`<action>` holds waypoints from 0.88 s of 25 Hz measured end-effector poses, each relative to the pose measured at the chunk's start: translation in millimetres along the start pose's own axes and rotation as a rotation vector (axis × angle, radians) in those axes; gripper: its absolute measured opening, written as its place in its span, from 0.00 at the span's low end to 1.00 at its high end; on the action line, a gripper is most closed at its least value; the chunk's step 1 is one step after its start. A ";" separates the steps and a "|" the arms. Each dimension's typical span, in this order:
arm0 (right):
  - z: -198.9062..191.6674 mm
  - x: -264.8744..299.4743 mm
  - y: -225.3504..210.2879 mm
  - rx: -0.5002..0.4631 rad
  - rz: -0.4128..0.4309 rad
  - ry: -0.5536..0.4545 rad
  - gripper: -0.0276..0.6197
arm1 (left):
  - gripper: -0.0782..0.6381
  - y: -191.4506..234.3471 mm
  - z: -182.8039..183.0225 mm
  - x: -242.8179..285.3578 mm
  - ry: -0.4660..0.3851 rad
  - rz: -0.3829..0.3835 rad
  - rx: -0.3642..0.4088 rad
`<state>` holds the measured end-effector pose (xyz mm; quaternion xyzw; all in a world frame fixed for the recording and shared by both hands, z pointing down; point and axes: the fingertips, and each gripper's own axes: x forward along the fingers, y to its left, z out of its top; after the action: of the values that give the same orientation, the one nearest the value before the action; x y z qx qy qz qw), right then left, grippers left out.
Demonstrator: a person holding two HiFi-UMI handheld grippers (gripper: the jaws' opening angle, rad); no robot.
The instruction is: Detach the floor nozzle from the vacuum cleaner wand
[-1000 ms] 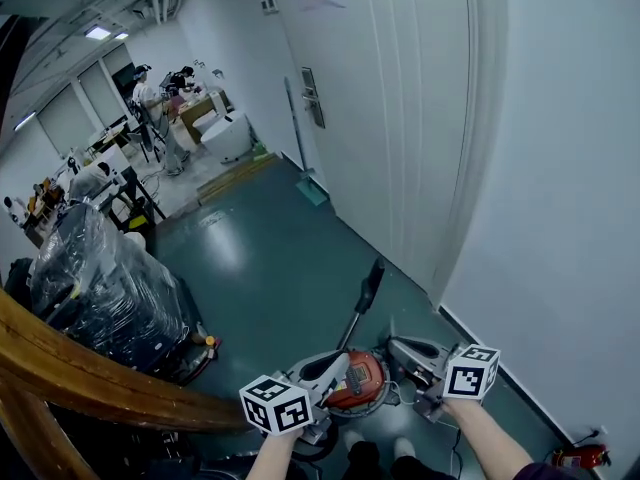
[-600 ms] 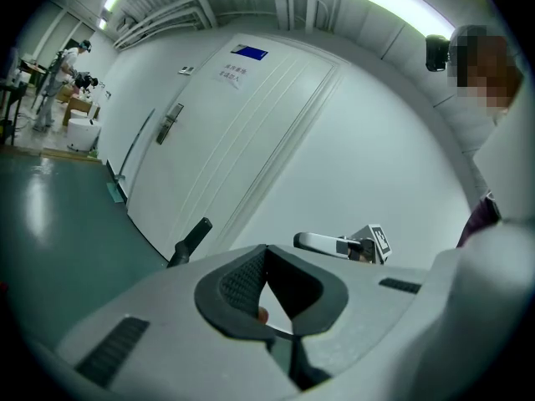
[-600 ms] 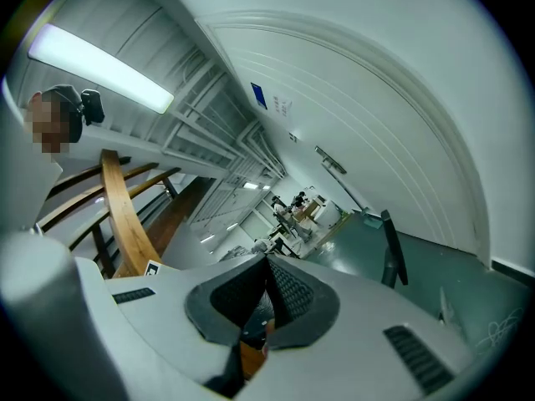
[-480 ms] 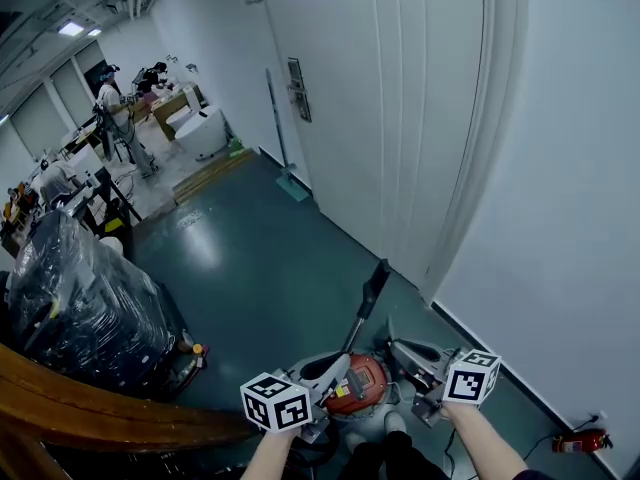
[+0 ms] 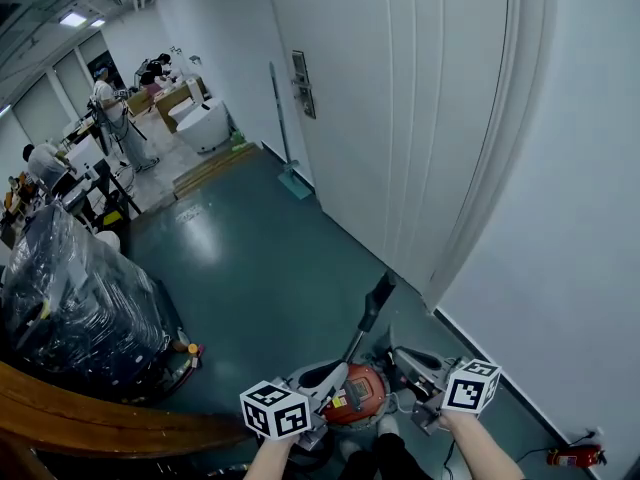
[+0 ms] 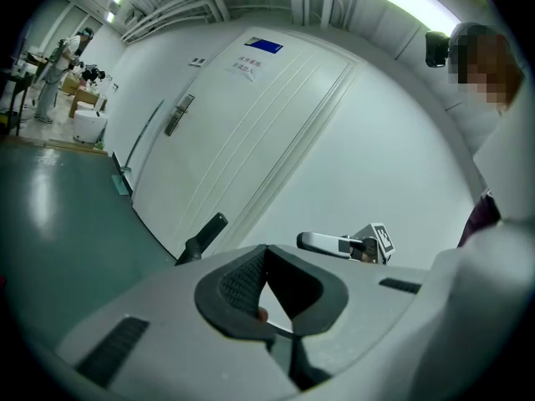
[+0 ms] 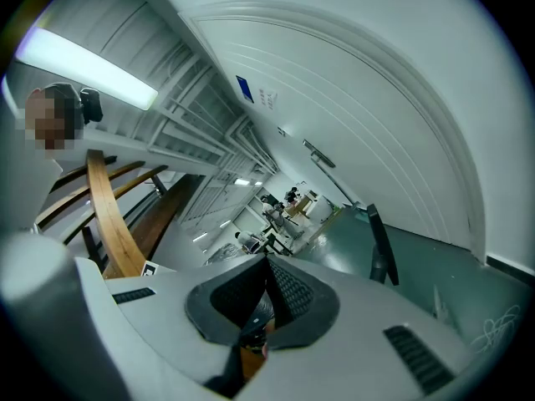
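Closure is complete on both tools: the left gripper (image 6: 266,253) and the right gripper (image 7: 267,264) each show their two jaws pressed together with nothing between them. In the head view both are at the bottom edge, one on each side of the vacuum cleaner body (image 5: 352,394), a red-orange canister on the green floor (image 5: 270,268). The left gripper overlaps the canister in that view; contact cannot be confirmed. The wand (image 5: 357,334) rises from the canister as a thin tube, tilted toward the door, and ends in a black handle (image 5: 378,294). Neither gripper touches the wand. The floor nozzle cannot be made out in any view.

A wooden handrail (image 5: 90,408) curves across the lower left. Behind it stands a plastic-wrapped load (image 5: 70,308). A red fire extinguisher (image 5: 566,456) lies on the floor at the lower right, near the white wall (image 5: 580,218). A white door (image 5: 400,108) with a metal lever (image 5: 304,86) fills the middle distance; a mop (image 5: 281,128) leans just beside it. At the far end of the room, people (image 5: 106,103) stand at work tables.
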<state>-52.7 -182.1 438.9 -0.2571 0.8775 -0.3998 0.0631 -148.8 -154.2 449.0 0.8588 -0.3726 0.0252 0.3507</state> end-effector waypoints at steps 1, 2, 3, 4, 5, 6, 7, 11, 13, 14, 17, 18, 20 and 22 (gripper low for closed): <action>-1.8 2.1 -4.9 0.006 -0.004 0.001 0.07 | 0.11 5.7 -2.5 2.5 0.001 0.006 -0.005; -3.3 3.8 -9.5 0.012 -0.007 -0.001 0.07 | 0.11 11.3 -5.0 5.1 0.000 0.007 -0.014; -3.8 5.1 -14.1 0.018 -0.009 -0.004 0.07 | 0.11 16.5 -6.9 8.1 -0.004 0.006 -0.028; -3.6 6.4 -19.0 0.023 -0.010 -0.007 0.07 | 0.11 21.5 -8.5 11.4 -0.006 0.005 -0.042; -3.4 7.7 -24.2 0.027 -0.012 -0.009 0.07 | 0.11 26.4 -10.2 15.0 -0.005 0.006 -0.050; -3.6 9.0 -29.7 0.030 -0.017 -0.008 0.07 | 0.11 31.1 -12.0 18.7 -0.001 0.009 -0.053; -4.4 10.0 -35.3 0.031 -0.023 -0.004 0.07 | 0.11 35.2 -14.0 22.6 0.005 0.012 -0.052; -11.5 12.8 -55.6 0.037 -0.049 0.004 0.07 | 0.12 49.1 -23.5 35.8 0.032 0.015 -0.043; -15.2 16.3 -67.9 0.047 -0.055 0.002 0.07 | 0.12 58.4 -30.2 43.7 0.047 0.014 -0.038; -17.0 18.9 -74.7 0.051 -0.057 0.002 0.07 | 0.11 63.9 -33.8 48.0 0.055 0.015 -0.036; -22.8 26.6 -92.6 0.062 -0.059 0.001 0.07 | 0.11 80.2 -44.6 60.2 0.071 0.017 -0.034; -25.0 28.7 -97.7 0.064 -0.060 0.001 0.07 | 0.11 84.8 -47.9 63.7 0.074 0.017 -0.036; -29.4 32.7 -107.5 0.067 -0.062 0.004 0.07 | 0.11 93.0 -53.2 70.7 0.080 0.014 -0.037; -33.5 37.2 -117.4 0.069 -0.064 0.007 0.07 | 0.11 101.4 -58.3 78.5 0.092 0.012 -0.030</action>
<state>-48.2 -242.7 551.1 -0.2814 0.8547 -0.4326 0.0559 -146.2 -215.0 576.0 0.8491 -0.3617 0.0612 0.3802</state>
